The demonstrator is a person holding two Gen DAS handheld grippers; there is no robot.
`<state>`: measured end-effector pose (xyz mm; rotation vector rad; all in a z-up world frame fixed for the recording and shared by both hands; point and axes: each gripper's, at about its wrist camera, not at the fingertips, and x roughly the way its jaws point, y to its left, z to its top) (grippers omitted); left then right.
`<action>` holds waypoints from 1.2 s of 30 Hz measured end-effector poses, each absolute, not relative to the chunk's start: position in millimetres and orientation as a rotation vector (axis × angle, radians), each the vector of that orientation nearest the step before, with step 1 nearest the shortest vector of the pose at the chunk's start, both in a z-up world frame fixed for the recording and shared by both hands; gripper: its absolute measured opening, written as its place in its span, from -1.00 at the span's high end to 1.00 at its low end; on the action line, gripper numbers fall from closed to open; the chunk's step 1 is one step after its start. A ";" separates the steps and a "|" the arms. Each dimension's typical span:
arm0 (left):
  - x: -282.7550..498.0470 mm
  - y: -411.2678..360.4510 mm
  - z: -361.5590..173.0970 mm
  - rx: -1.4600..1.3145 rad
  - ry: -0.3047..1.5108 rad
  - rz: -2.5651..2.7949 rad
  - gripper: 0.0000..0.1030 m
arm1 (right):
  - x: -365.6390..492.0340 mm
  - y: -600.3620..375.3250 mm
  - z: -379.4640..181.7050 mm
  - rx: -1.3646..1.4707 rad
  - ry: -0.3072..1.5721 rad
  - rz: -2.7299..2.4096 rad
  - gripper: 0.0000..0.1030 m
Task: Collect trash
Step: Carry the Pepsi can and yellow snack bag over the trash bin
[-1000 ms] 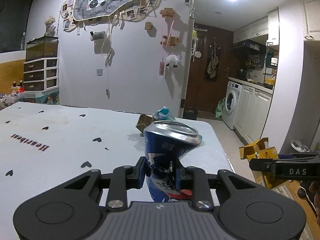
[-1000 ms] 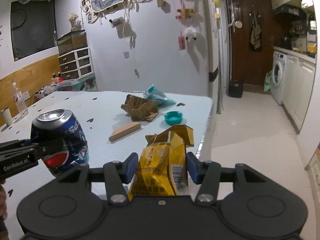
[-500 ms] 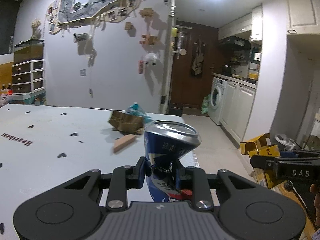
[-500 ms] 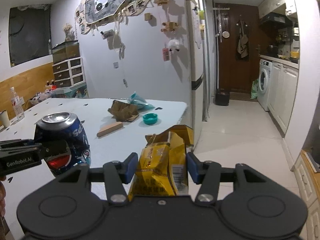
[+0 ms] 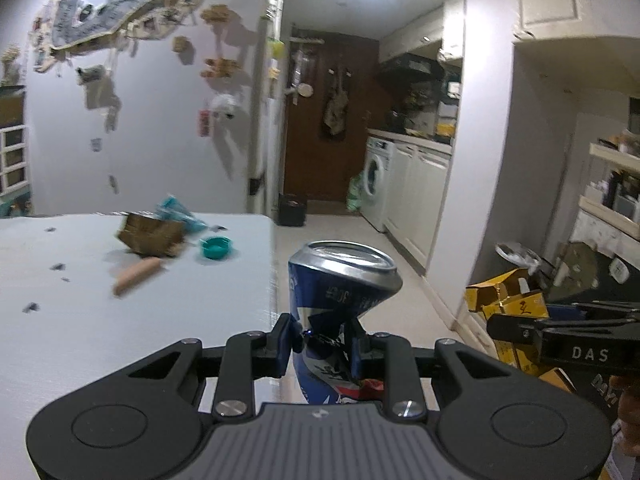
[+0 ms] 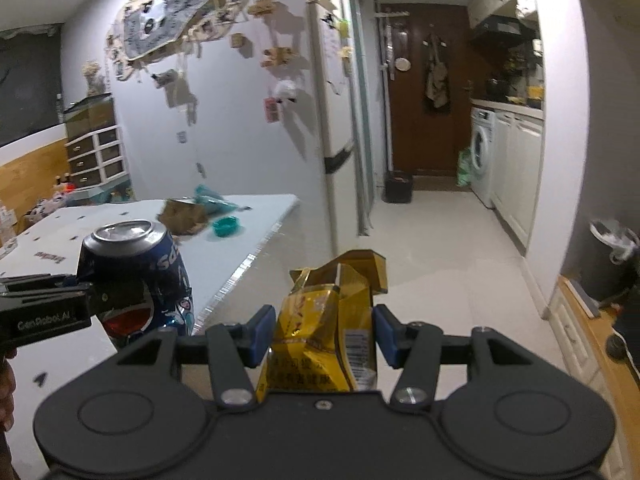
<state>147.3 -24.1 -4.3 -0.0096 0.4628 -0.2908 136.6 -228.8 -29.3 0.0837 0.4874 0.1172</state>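
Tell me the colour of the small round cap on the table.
Teal small round cap; left wrist view shows it best.

The right hand-held gripper [image 5: 568,350], seen off to the right of the left one, carries white letters "DAS". The left hand-held gripper [image 6: 48,316], to the left of the right one, reads "GenRobot.AI". The blue can [image 6: 136,276] it pinches shows partial letters "EPS". Print on the yellow packet [image 6: 324,336] is too small to read.
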 end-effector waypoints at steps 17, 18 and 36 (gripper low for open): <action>187.9 -124.8 -100.6 0.040 0.720 -0.421 0.45 | 149.0 -312.8 -129.1 0.164 0.709 0.002 -0.07; 191.9 -129.2 -107.9 0.042 0.739 -0.424 0.45 | 150.6 -316.6 -136.1 0.168 0.723 -0.002 -0.07; 234.7 -168.6 -235.0 0.180 1.053 -0.426 0.45 | 196.0 -331.5 -248.3 0.150 1.010 0.021 -0.10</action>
